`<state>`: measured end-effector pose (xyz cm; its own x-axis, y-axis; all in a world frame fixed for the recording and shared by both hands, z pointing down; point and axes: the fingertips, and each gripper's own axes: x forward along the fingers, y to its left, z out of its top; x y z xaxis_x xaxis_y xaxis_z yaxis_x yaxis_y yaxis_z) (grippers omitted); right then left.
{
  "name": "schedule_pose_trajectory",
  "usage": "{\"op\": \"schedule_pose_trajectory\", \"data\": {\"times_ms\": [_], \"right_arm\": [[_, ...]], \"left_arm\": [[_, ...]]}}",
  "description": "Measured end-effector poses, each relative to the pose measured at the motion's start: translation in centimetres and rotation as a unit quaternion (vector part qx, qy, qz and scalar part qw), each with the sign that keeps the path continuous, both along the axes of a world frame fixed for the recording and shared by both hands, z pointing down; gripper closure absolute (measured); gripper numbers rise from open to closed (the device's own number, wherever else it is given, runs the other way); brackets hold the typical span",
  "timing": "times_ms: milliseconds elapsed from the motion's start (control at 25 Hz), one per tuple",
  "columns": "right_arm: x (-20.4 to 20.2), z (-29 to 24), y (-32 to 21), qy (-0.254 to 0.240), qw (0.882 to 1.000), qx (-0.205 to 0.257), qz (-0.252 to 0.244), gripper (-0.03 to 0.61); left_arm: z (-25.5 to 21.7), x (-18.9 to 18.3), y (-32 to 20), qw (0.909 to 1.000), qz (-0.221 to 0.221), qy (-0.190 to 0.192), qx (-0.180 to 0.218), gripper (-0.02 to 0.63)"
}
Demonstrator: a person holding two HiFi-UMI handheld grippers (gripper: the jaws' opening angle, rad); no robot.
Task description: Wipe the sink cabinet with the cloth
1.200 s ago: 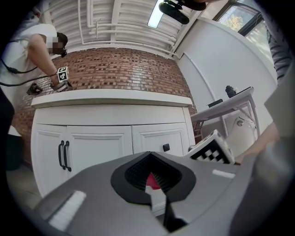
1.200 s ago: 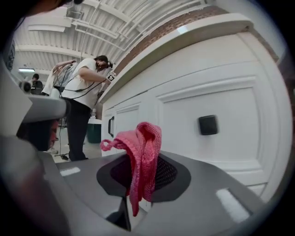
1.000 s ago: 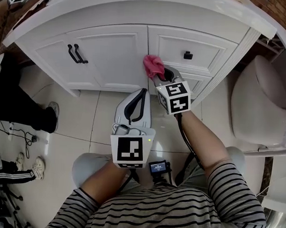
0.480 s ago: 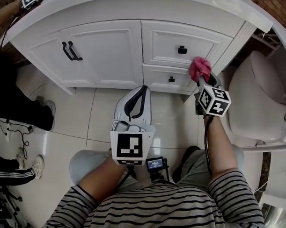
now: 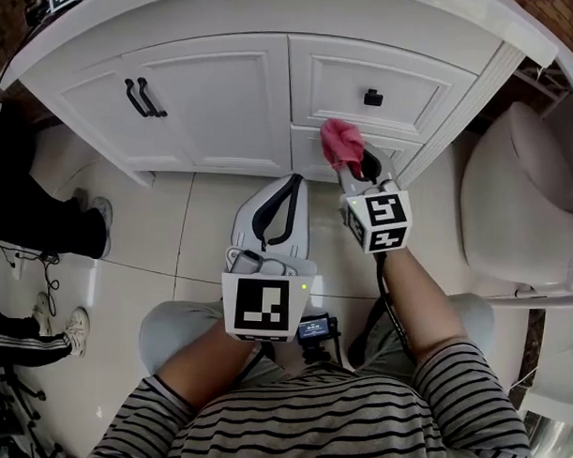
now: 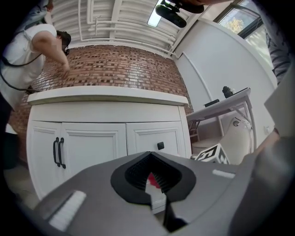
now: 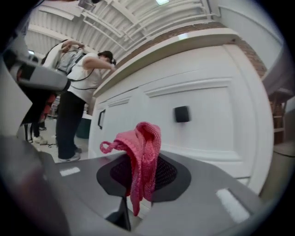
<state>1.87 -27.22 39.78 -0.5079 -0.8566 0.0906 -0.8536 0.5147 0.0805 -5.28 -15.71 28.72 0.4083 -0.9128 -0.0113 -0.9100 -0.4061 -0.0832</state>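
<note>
Head view steeply down, claw views low, seemingly close, sharing sink cabinet (image 5: 216,108)

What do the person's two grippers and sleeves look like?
Both grippers are grey-white, with black ribbed pads inside the jaws. The left gripper and the right gripper each carry a white cube printed with black square markers. A black cable runs back from the right gripper along the forearm. The sleeves are striped black and white and leave the forearms bare.

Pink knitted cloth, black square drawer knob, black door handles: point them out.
Pink knitted cloth (image 7: 144,159): right gripper view, middle fold.
Black square drawer knob (image 5: 373,98): head view, knob face.
Black door handles (image 5: 152,98): head view, middle of right bar.
</note>
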Motion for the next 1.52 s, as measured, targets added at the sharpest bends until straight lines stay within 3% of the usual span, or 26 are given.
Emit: {"op": "schedule_pose_trajectory", "data": {"times_ms": [160,280,520,720,960,1040,1160,1240,1280,1400,1520], "right_arm": [[-7.0,3.4,-1.8,0.052,0.998,0.004,-0.047,0.495],[-6.8,4.9,-3.3,0.089,0.995,0.016,-0.031,0.496],[2.3,5.6,-3.5,0.093,0.995,0.01,0.034,0.492],[11.4,7.1,-3.0,0.092,0.989,-0.025,0.111,0.49],[16.3,8.1,-1.8,0.05,0.972,-0.072,0.22,0.495],[14.3,7.4,-1.1,0.02,0.975,-0.068,0.209,0.495],[5.0,7.1,-0.4,0.029,0.996,-0.045,0.074,0.495],[-1.0,8.7,-0.5,0.044,0.998,-0.05,-0.009,0.495],[-3.1,9.6,-0.8,0.041,0.997,-0.06,-0.028,0.495],[-6.1,12.9,-2.6,0.024,0.994,-0.102,-0.029,0.495],[-5.9,16.6,-3.8,0.064,0.99,-0.127,-0.01,0.495]], "left_arm": [[0.7,-1.0,-0.5,0.9998,-0.011,0.003,-0.017,0.614],[1.1,-1.4,-0.9,0.9996,-0.016,-0.002,-0.022,0.614],[2.0,-0.9,-1.6,0.9993,-0.006,0.003,-0.038,0.614],[2.0,-0.1,-1.1,0.999,0.002,0.009,-0.043,0.614],[1.4,-0.5,-0.4,0.999,-0.001,0.019,-0.041,0.612],[1.2,-0.9,-0.3,0.9987,-0.003,0.028,-0.042,0.614],[1.2,-1.4,-0.4,0.998,-0.002,0.041,-0.048,0.614],[1.3,-1.5,-0.5,0.9976,-0.001,0.048,-0.051,0.612],[1.4,-1.6,-0.6,0.9974,-0.002,0.049,-0.052,0.614],[1.7,-2.2,-0.7,0.9973,-0.007,0.045,-0.058,0.614],[2.1,-3.1,-1.0,0.9973,-0.017,0.039,-0.06,0.614]]}}
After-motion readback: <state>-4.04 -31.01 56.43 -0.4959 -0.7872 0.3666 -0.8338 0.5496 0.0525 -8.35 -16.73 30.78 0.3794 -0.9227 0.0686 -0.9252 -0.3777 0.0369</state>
